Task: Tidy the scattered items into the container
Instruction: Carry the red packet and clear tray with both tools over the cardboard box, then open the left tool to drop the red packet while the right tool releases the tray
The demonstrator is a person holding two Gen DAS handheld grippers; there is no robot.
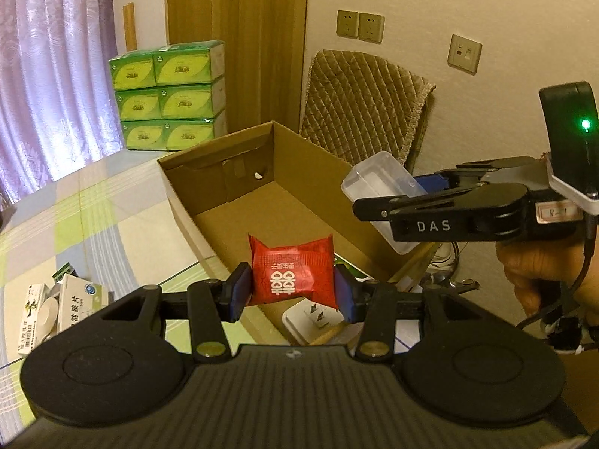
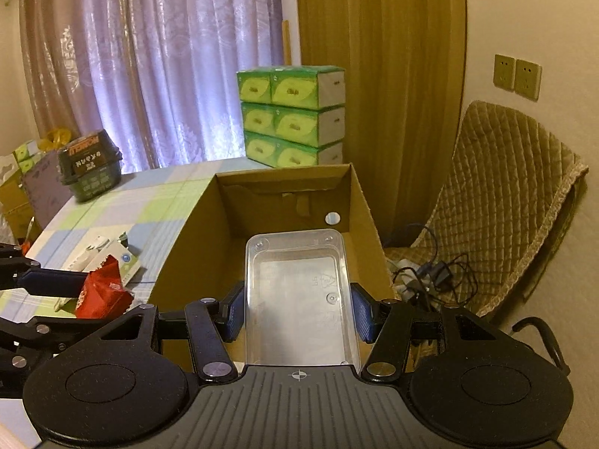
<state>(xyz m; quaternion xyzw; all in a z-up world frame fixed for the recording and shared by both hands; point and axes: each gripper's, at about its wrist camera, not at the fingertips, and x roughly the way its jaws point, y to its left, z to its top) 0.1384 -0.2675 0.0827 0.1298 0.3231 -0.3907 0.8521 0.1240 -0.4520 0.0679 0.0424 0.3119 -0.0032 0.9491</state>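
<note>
Only right wrist view shows green basket (image 2: 91,172).

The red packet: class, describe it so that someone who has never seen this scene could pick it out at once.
Find the open cardboard box on the checked tablecloth. At its near end, the left gripper holds the red packet between its blue fingers. It is the only red thing there, printed with white characters, unlike the clear plastic tub held by the right gripper.
</note>
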